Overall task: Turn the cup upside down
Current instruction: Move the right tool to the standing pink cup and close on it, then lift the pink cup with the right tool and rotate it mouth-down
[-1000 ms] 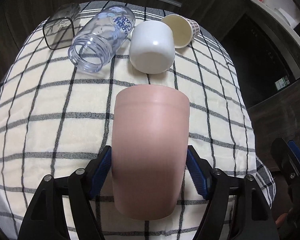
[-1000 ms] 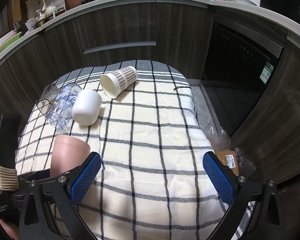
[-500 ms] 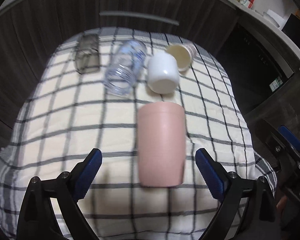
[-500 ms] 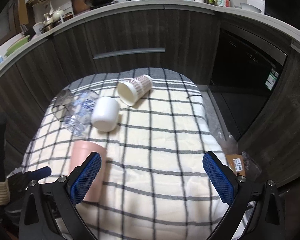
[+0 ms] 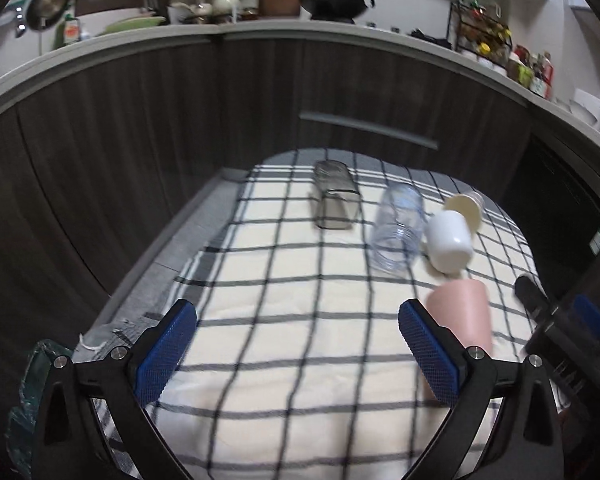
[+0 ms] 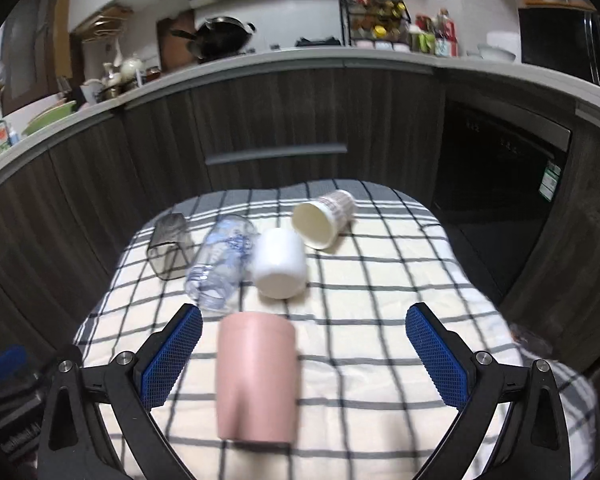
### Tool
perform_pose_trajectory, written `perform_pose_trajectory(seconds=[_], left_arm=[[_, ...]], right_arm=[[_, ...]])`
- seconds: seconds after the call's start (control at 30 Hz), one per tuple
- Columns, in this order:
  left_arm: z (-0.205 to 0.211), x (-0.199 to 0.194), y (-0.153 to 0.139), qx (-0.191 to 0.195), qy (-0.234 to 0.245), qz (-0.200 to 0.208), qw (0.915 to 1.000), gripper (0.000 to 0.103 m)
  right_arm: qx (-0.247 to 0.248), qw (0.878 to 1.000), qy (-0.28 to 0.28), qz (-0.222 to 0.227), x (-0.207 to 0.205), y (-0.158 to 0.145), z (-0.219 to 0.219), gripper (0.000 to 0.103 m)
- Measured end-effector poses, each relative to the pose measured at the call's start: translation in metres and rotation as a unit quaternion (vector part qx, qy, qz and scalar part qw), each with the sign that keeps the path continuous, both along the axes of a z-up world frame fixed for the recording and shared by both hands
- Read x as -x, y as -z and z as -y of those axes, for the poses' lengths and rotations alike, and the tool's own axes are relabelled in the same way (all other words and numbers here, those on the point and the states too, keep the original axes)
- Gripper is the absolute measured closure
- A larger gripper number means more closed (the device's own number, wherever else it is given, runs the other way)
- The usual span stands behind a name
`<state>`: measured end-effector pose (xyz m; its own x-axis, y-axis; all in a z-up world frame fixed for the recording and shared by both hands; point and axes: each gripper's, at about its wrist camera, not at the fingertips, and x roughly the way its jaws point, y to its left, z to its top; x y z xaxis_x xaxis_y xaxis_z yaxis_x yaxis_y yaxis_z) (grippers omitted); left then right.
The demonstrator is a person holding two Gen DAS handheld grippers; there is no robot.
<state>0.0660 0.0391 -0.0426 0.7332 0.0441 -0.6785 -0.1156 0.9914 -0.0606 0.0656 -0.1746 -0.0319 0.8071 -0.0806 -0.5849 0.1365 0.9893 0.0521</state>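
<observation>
A pink cup (image 6: 256, 376) stands upside down on the checked cloth, base up; it also shows in the left wrist view (image 5: 462, 314) to the right of my left gripper. My left gripper (image 5: 296, 354) is open and empty, well left of the cup. My right gripper (image 6: 304, 360) is open and empty, its jaws wide with the pink cup between them near the left pad, not touched. A white cup (image 6: 280, 268) stands upside down behind it.
A clear jar (image 6: 220, 270), a smoky square glass (image 6: 170, 248) and a patterned paper cup (image 6: 324, 220) lie on their sides at the back of the checked cloth (image 6: 380, 300). Dark cabinet fronts (image 6: 280, 120) stand behind. The other gripper (image 5: 568, 332) shows at the right edge.
My left gripper opened, let go of the pink cup and pulled back and to the left. The cup stays upside down on the cloth. My right gripper shifted left, toward the cup.
</observation>
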Motion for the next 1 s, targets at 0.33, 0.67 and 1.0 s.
perform_pose_trajectory(seconds=[0.33,0.67,1.0], left_arm=[[-0.018,-0.009,0.035,-0.002,-0.036,-0.025,0.9991,0.0],[-0.004,-0.009,0.041,-0.03,-0.016,-0.034,0.9989,0.0],[-0.006,-0.011,0.043,-0.022,-0.017,-0.044,0.9986,0.0]], right_arm=[[0.05,0.998,-0.018,-0.025,-0.003,0.055,-0.046,0.008],[0.061,0.997,-0.011,-0.046,-0.008,0.091,-0.053,0.023],[0.041,0.997,-0.015,-0.064,-0.015,0.1,-0.048,0.034]])
